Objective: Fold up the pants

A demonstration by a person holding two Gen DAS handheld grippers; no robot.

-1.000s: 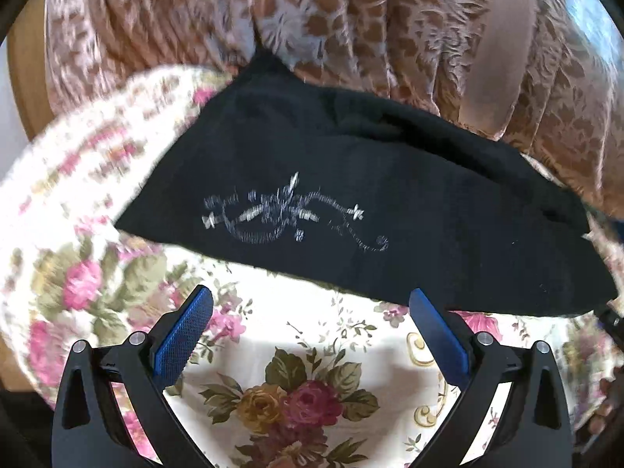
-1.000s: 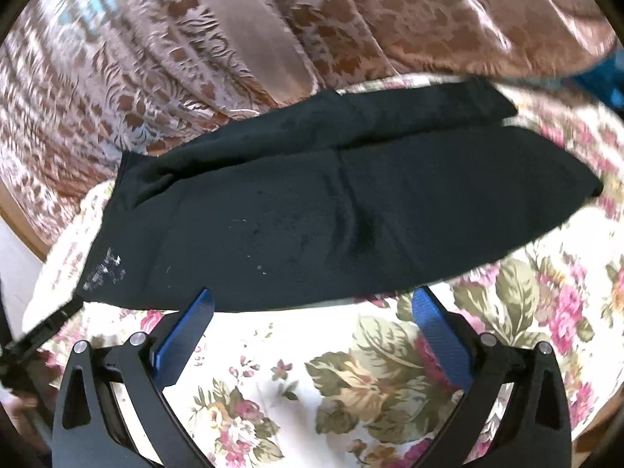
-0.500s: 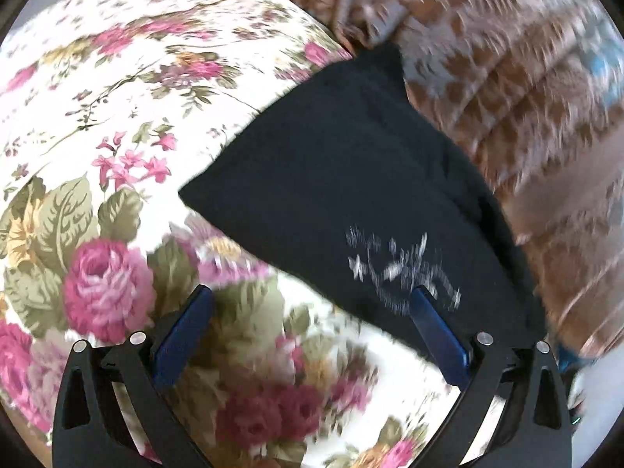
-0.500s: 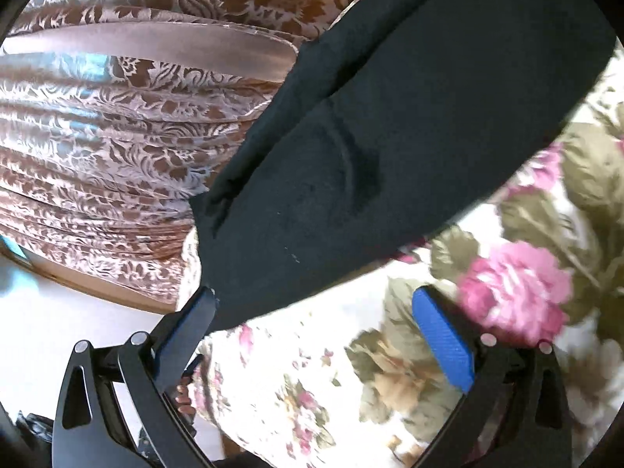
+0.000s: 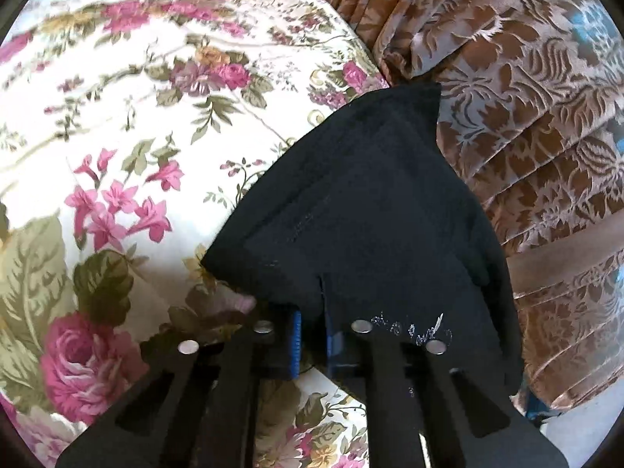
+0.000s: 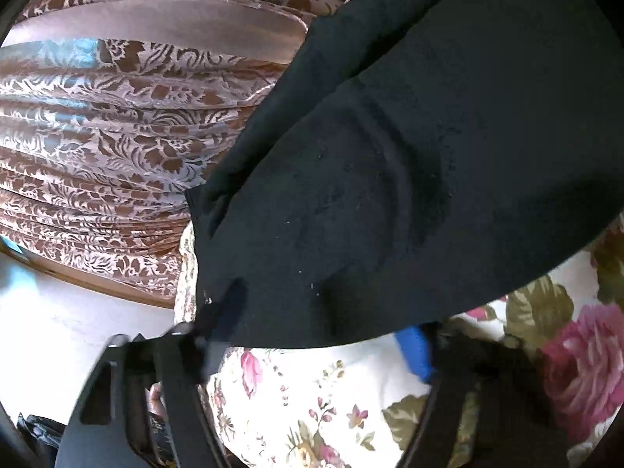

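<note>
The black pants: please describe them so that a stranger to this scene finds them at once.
Look at the floral bedspread, next to the brown patterned curtain. The black pants lie on it, pinched in the left gripper. They are the only plain dark cloth, with small silver embroidery.

Left gripper [image 5: 312,335] now clamps the black pants [image 5: 370,210] hem, jaws just closed. Right gripper [image 6: 312,343], jaws closing, now reaches the pants edge.

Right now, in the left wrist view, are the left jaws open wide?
No, the left gripper has its jaws closed together on the edge of the black pants.
</note>
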